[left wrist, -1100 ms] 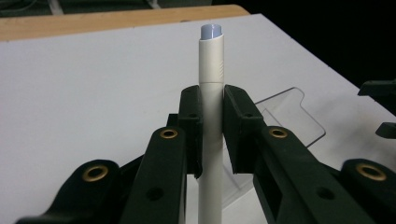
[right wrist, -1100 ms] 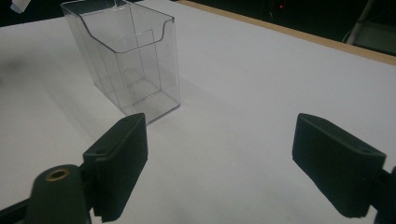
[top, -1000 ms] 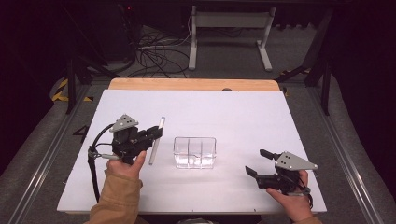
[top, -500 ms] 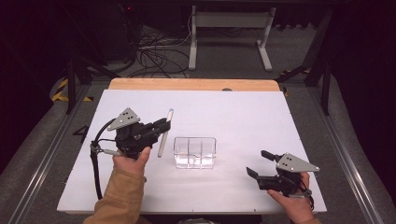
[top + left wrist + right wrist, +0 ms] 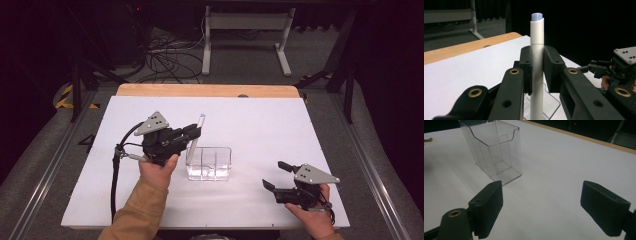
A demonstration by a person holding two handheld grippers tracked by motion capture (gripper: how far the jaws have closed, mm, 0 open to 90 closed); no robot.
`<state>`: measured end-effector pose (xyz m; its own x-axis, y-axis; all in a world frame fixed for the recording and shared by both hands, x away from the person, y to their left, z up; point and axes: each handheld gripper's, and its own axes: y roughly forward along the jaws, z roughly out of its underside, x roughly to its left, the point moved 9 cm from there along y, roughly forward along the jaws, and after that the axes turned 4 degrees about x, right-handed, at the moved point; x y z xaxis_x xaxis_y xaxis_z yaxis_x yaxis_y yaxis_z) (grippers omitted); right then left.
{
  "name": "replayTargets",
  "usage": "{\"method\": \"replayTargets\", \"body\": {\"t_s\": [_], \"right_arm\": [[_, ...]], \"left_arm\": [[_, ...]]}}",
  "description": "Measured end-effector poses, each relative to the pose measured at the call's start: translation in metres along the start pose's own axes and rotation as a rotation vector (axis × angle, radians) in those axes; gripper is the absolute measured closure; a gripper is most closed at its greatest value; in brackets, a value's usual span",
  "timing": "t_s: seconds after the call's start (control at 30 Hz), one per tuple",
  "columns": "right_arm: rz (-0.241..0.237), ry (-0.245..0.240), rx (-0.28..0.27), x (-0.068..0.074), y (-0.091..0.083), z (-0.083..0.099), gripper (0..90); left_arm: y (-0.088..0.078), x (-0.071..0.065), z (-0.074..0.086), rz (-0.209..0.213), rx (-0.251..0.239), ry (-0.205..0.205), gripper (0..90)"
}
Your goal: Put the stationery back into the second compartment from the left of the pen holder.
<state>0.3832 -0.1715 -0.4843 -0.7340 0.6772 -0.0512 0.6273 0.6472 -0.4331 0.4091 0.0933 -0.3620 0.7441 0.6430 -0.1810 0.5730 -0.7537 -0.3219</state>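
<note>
At frame centre sit 1 clear holder and 1 white pen. Left gripper fingers clamp the pen, now lifted rightward toward the holder; right gripper fingers gape empty.

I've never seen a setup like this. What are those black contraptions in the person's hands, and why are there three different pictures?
They are hand-held grippers, each with two black jaws. One camera looks down from above the white table; the other two ride on the grippers and look along their jaws. The left gripper is clamped on a white pen and holds it above the table, close to a clear plastic holder. The right gripper sits low by the table's near edge, jaws open and holding nothing.
</note>
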Motion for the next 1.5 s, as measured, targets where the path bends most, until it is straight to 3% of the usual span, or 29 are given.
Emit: {"method": "replayTargets", "body": {"t_s": [0.43, 0.73, 0.9, 1.07, 1.3, 1.5], "right_arm": [[-0.003, 0.001, 0.002, 0.0, 0.0, 0.001, 19.2], [-0.008, -0.003, 0.002, 0.002, 0.0, 0.001, 19.2], [-0.01, -0.004, -0.001, 0.002, 0.0, 0.001, 19.2], [-0.009, -0.007, 0.0, 0.002, 0.0, 0.001, 19.2], [-0.01, -0.01, -0.002, 0.002, -0.001, 0.001, 19.3], [-0.013, -0.008, -0.002, 0.003, -0.001, 0.0, 19.2]], "left_arm": [[0.027, -0.008, 0.002, 0.049, -0.004, 0.009, 78.8], [0.041, -0.013, 0.004, 0.059, -0.033, 0.052, 78.7], [0.048, -0.014, 0.008, 0.069, -0.022, 0.065, 78.7], [0.053, -0.011, 0.013, 0.052, -0.018, 0.099, 78.7], [0.056, -0.008, 0.021, 0.079, -0.038, 0.093, 78.5], [0.057, -0.009, 0.028, 0.077, -0.025, 0.133, 78.5]]}}
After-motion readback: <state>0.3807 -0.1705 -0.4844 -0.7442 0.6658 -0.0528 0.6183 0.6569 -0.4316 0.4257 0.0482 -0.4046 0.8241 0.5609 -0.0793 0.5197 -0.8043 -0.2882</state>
